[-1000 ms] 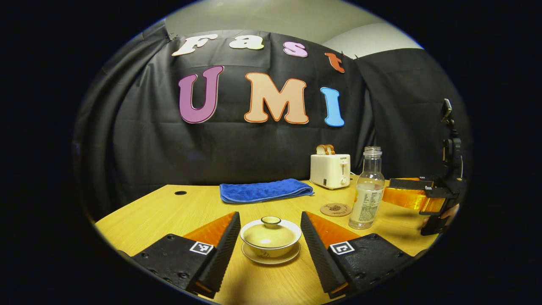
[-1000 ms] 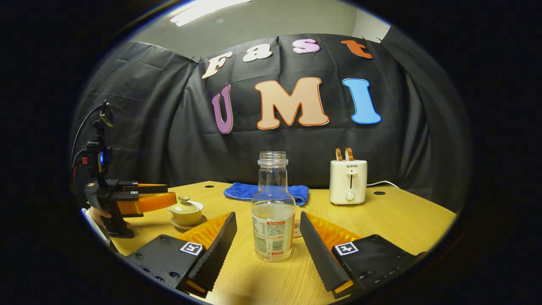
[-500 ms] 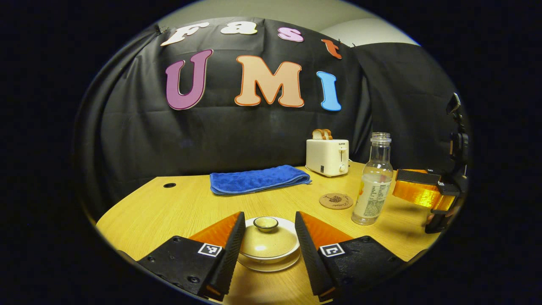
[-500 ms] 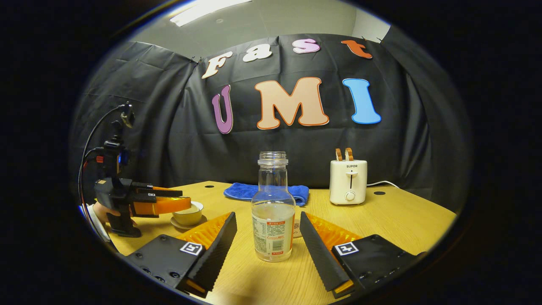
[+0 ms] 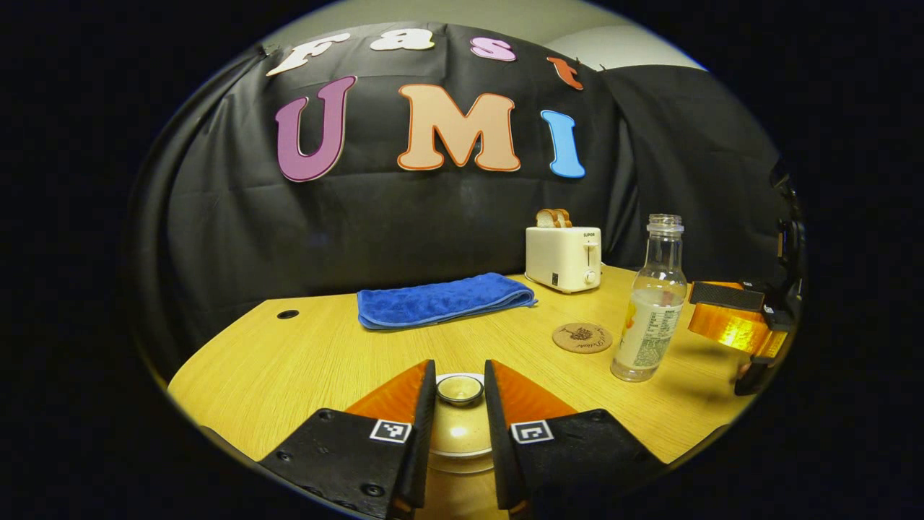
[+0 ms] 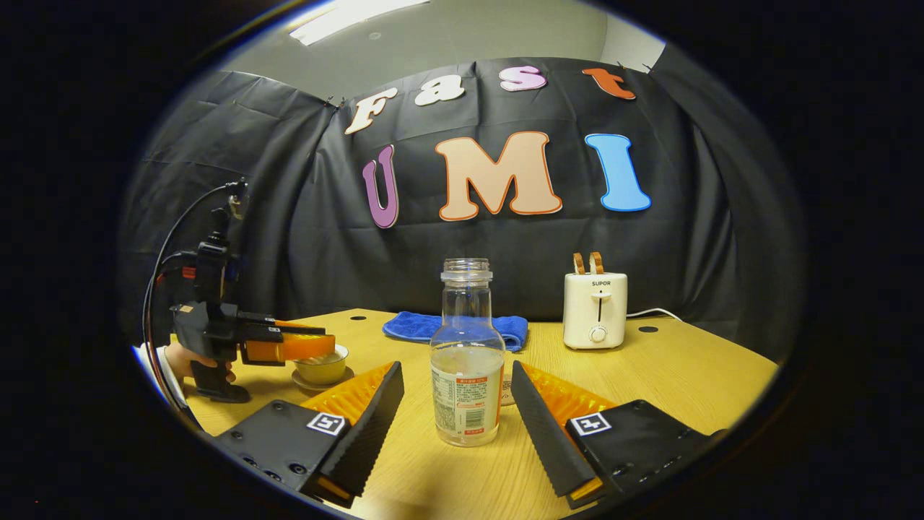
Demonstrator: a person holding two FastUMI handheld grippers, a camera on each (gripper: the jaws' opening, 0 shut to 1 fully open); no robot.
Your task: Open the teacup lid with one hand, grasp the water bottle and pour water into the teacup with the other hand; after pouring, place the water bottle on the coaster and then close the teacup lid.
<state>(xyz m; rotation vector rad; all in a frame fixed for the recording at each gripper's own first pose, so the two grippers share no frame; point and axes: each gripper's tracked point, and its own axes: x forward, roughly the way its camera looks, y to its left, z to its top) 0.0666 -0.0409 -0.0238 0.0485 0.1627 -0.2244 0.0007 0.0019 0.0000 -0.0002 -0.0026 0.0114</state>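
Closing in since a second ago, I'm bringing my left gripper [image 5: 460, 440] down over the teacup [image 6: 322, 367], its fingers narrowing beside the lid [image 5: 460, 426] knob, contact unclear. Right gripper [image 6: 456, 426] is idling, fingers spread around the upright bottle [image 6: 466, 375], untouched.

The left gripper's 2 fingers [image 5: 422, 433] cover most of the teacup lid [image 5: 460, 390]; the teacup [image 6: 322, 370] underneath is barely visible, and the bottle label [image 6: 466, 393] is unreadable.
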